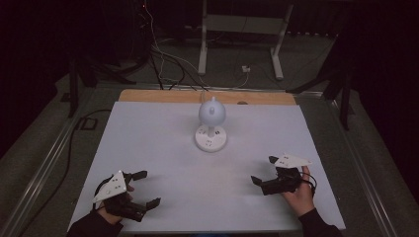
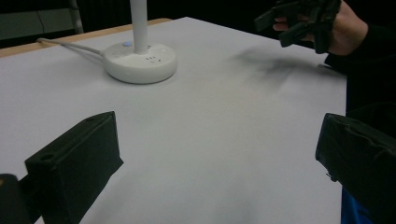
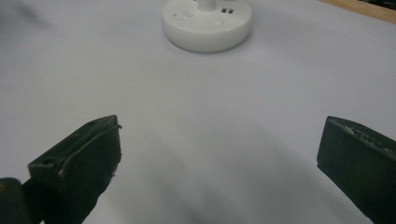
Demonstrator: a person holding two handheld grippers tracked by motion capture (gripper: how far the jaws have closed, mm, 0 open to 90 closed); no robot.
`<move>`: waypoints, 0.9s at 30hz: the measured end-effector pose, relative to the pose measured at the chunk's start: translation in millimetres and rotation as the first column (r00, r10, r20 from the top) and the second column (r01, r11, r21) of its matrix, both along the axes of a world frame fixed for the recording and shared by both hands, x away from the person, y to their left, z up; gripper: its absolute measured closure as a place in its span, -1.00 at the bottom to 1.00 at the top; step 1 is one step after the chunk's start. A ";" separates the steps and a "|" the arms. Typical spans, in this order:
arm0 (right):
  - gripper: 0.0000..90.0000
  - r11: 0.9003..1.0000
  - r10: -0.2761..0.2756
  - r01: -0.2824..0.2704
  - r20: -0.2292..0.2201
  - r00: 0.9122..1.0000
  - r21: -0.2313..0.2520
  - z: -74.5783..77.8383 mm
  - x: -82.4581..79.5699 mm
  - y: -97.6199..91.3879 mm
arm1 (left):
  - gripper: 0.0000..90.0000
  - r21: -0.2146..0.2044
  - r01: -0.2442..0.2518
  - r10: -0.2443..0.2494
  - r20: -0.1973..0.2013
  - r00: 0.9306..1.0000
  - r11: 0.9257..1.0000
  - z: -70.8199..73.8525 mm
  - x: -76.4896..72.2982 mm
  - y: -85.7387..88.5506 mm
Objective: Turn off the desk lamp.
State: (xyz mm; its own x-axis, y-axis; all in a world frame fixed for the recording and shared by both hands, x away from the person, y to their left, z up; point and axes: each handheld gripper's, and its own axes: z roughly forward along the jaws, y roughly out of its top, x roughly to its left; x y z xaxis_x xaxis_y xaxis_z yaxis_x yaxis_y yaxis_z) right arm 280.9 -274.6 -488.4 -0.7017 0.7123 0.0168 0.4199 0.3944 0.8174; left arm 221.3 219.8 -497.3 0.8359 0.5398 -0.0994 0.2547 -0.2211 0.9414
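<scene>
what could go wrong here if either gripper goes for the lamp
1. The desk lamp carries a large round head on a thin stem, so a push high up could tip it.
2. Its cable trails off the base toward the table's far edge; a sideways pull might drag or snag it.
3. The left gripper and right gripper are both open, and converging on the lamp could make them collide.

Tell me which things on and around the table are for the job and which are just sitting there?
Probably for the job:
white lamp on the table
left gripper, open
right gripper, open

Just lying about:
cables on the floor behind
white frame legs behind
wooden strip along the table's far edge
</scene>
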 end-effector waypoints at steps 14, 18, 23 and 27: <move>-1.00 0.999 -0.053 0.053 -0.052 0.997 -0.006 -23.3 -32.0 -48.0 | -0.99 0.004 0.000 0.000 -0.001 1.000 1.000 -0.1 0.0 -0.8; -1.00 0.998 -0.054 0.055 -0.064 0.996 0.005 -25.0 -28.7 -49.1 | -0.99 0.009 0.002 -0.002 -0.005 1.000 1.000 -0.9 0.5 -1.5; -1.00 0.999 -0.037 0.036 -0.075 0.997 -0.011 -27.7 -23.1 -42.9 | -0.99 0.015 0.002 -0.002 -0.006 1.000 1.000 -1.3 1.1 -1.8; -1.00 1.000 -0.023 0.022 -0.073 0.997 -0.016 -27.8 -23.2 -40.3 | -0.99 0.017 0.002 -0.001 -0.007 1.000 1.000 -1.1 0.8 -2.0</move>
State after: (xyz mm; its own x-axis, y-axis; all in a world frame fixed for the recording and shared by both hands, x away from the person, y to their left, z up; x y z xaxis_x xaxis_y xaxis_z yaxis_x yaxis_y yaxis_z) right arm 257.7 -315.0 -516.2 -0.6826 0.7286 0.0563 0.4872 0.3963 0.7782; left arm 222.1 217.8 -498.5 0.8360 0.5402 -0.0963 0.2612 -0.2374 0.9356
